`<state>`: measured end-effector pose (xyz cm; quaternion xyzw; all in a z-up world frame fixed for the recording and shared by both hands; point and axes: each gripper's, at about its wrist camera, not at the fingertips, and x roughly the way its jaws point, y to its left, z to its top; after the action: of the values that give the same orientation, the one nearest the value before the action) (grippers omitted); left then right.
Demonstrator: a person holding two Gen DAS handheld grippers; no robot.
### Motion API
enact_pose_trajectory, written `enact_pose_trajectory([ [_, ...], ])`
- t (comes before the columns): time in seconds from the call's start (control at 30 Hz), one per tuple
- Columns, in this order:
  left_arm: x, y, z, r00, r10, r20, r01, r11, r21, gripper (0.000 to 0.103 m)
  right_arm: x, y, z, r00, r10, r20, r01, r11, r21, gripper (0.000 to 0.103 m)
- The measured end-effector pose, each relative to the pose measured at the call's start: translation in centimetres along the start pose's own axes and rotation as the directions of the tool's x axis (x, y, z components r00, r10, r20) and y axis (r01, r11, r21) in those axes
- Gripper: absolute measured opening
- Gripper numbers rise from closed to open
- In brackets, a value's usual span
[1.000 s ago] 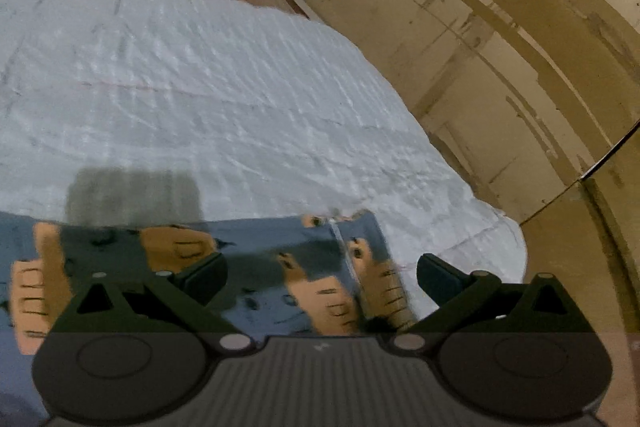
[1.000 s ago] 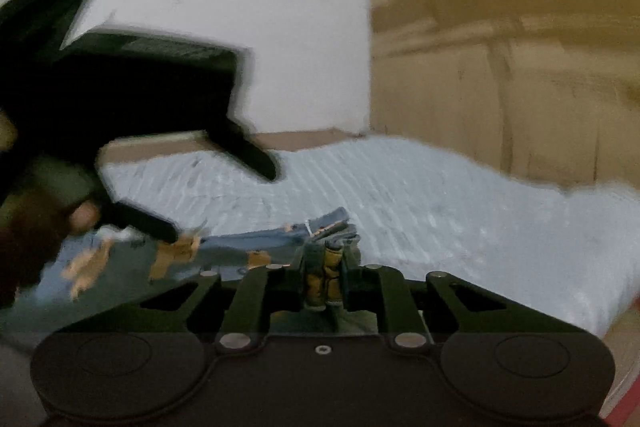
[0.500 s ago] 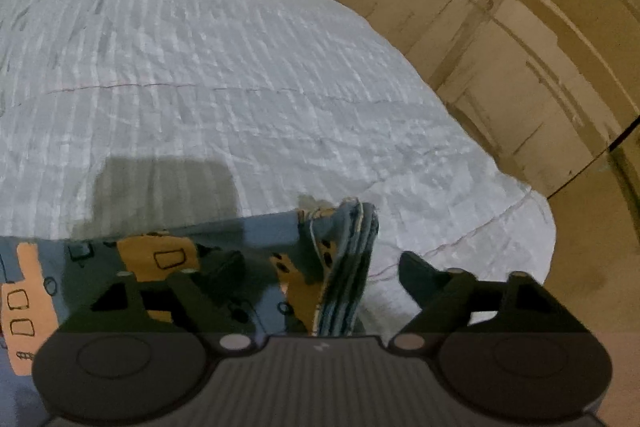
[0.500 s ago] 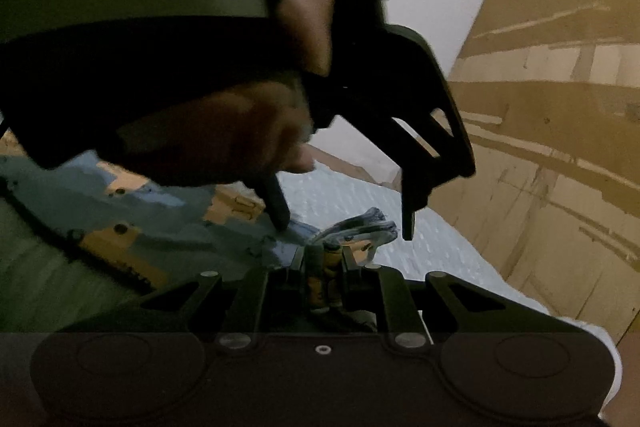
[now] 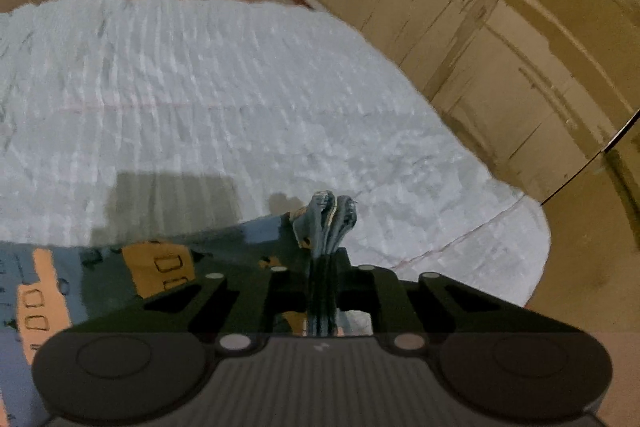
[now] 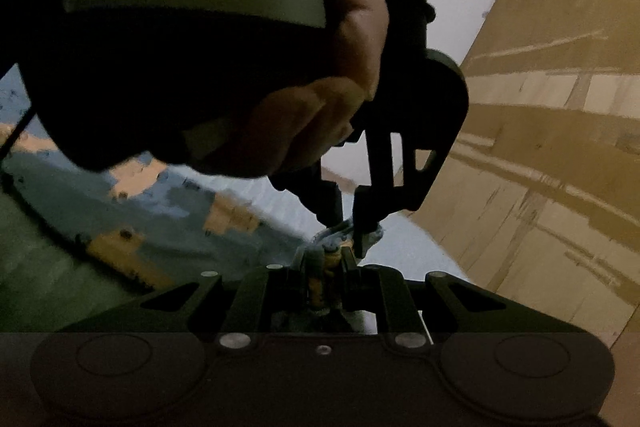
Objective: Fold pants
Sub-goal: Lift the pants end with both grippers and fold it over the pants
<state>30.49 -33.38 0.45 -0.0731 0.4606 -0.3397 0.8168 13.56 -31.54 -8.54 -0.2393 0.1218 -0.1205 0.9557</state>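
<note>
pants [image 5: 168, 267], blue with orange print, spread on white quilted bedcover [image 5: 224, 99], bunched corner lifted. left gripper [image 5: 325, 267] clamped on stacked fabric edges. right gripper [image 6: 326, 269] pinching same corner just beside it. left hand [image 6: 304, 83] wraps handle. brown wood panel wall [image 5: 500, 27] beyond bed.

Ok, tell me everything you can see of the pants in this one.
The pants are soft fabric, blue-grey with orange and yellow blocky printed shapes. They lie spread on a white textured bedspread. One edge is gathered into several stacked layers that stand up in a bunch. The left gripper is shut on that bunch, and the right gripper is shut on the same bunched edge beside it. From there the cloth runs off to the left. Their full shape is out of view.
</note>
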Motion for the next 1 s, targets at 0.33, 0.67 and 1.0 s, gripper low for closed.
enact_pose_trajectory([
  [0.33,-8.6,1.9,0.2,0.993,0.043,0.110,-0.042,0.999,-0.009,0.011,-3.6,-0.2,4.6,0.995,0.049,0.090,-0.053,0.998,0.045,0.016],
  [0.67,-14.0,7.7,-2.3,0.976,0.155,0.156,-0.145,0.986,-0.078,0.011,-5.3,3.1,8.4,0.968,0.214,0.133,-0.221,0.974,0.044,0.016],
  [1.0,-13.1,13.9,-5.4,0.963,0.241,0.121,-0.222,0.962,-0.157,0.011,-4.7,8.0,8.1,0.933,0.350,0.087,-0.355,0.934,0.048,0.016],
])
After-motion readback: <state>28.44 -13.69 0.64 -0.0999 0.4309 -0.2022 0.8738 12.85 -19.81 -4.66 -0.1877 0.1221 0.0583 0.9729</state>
